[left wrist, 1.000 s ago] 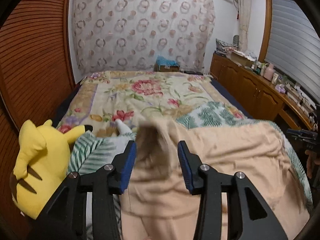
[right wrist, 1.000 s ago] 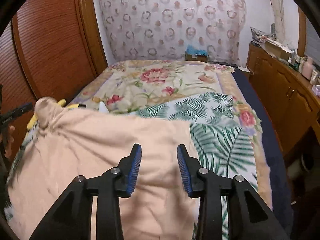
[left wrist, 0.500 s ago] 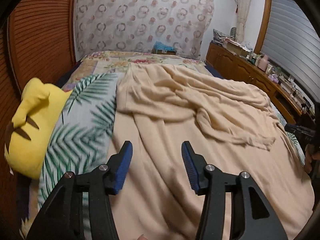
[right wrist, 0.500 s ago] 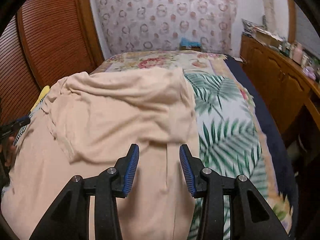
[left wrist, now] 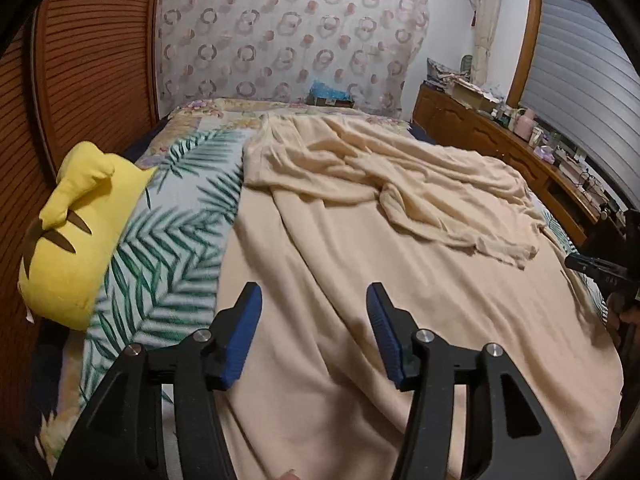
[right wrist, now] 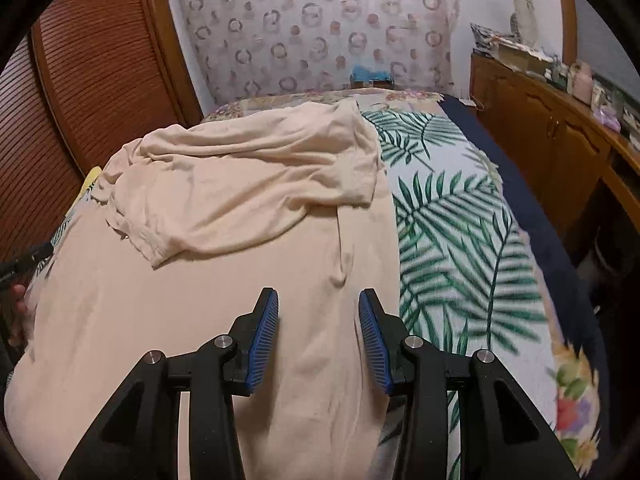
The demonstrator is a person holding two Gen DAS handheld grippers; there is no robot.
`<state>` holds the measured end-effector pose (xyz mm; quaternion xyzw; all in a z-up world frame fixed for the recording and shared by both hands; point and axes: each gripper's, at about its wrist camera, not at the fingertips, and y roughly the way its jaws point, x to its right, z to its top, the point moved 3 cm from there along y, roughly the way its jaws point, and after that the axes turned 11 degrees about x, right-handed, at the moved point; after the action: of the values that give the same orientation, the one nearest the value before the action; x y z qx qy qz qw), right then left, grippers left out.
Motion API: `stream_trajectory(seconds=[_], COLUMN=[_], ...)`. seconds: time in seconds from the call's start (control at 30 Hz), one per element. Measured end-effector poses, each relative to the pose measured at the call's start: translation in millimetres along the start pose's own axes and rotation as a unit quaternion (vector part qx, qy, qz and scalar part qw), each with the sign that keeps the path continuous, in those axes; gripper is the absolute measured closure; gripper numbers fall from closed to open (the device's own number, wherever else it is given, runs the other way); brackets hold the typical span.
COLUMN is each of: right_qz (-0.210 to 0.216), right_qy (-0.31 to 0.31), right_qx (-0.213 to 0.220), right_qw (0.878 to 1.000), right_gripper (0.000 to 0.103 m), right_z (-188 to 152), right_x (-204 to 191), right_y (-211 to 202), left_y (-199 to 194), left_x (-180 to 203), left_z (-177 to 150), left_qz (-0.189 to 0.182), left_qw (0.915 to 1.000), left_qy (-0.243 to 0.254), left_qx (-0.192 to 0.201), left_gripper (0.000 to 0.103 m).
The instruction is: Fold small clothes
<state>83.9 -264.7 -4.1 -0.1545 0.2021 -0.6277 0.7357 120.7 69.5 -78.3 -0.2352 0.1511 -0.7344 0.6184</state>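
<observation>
A peach garment (left wrist: 360, 248) lies spread on the bed, its far part folded back toward me in a rumpled layer (left wrist: 400, 184). It also shows in the right wrist view (right wrist: 240, 240), with the folded layer (right wrist: 256, 184) on top. My left gripper (left wrist: 314, 320) is open and empty above the garment's near left part. My right gripper (right wrist: 318, 322) is open and empty above the garment's near right edge. The right gripper shows at the right edge of the left wrist view (left wrist: 600, 270).
The bed has a palm-leaf and floral cover (right wrist: 460, 220). A yellow plush toy (left wrist: 76, 232) lies at the bed's left edge by the wooden slatted wall (left wrist: 88, 72). A wooden cabinet (right wrist: 560, 136) with clutter runs along the right. A patterned curtain (left wrist: 288, 40) hangs behind.
One second ago the left gripper held a bunch of the garment raised. The garment has since been laid down with its far part folded over, and both grippers are open and drawn back toward the near edge.
</observation>
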Motion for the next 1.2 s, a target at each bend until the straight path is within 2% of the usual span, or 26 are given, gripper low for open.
stream_trajectory(seconds=[0.1, 0.27, 0.43, 0.6, 0.67, 0.7, 0.9, 1.1, 1.2], right_qz=[0.007, 0.02, 0.018, 0.009, 0.009, 0.009, 0.03, 0.041, 0.047], right_qy=[0.003, 0.026, 0.033, 0.012, -0.004, -0.01, -0.018, -0.024, -0.026], right_qx=[0.002, -0.019, -0.039, -0.051, -0.042, -0.034, 0.027, 0.06, 0.069], right_qw=[1.0, 0.999, 0.999, 0.999, 0.999, 0.999, 0.999, 0.997, 0.996], right_gripper=[0.059, 0.059, 0.06, 0.083, 0.095, 0.096, 0.098, 0.098, 0.098], right_z=[15.3, 28.8, 39.8, 49.1, 52.0, 53.8, 63.5, 67.3, 65.3], right_x=[9.1, 27.0, 27.5, 18.1, 12.6, 10.5, 5.6, 2.7, 0.8], right_y=[9.4, 42.2, 71.6, 87.6, 86.4, 84.1, 62.4, 43.6, 37.8], left_y=[1.2, 4.9, 16.3, 38.0, 47.4, 52.5, 89.2, 118.2, 122.1], left_x=[-1.1, -5.3, -10.0, -16.3, -18.6, -19.3, -27.3, -29.1, -31.1], left_z=[9.4, 20.9, 34.4, 50.6, 56.4, 59.1, 72.5, 71.2, 69.1], left_qz=[0.003, 0.008, 0.007, 0.006, 0.01, 0.012, 0.02, 0.038, 0.038], left_qw=[1.0, 0.9998, 0.9999, 0.9999, 0.9998, 0.9997, 0.9991, 0.9968, 0.9967], left_qy=[0.008, 0.013, 0.011, 0.006, 0.008, 0.011, 0.007, 0.029, 0.029], left_qx=[0.005, 0.009, 0.005, -0.008, -0.013, -0.016, -0.037, -0.063, -0.065], left_gripper=[0.048, 0.048, 0.048, 0.048, 0.048, 0.048, 0.048, 0.048, 0.057])
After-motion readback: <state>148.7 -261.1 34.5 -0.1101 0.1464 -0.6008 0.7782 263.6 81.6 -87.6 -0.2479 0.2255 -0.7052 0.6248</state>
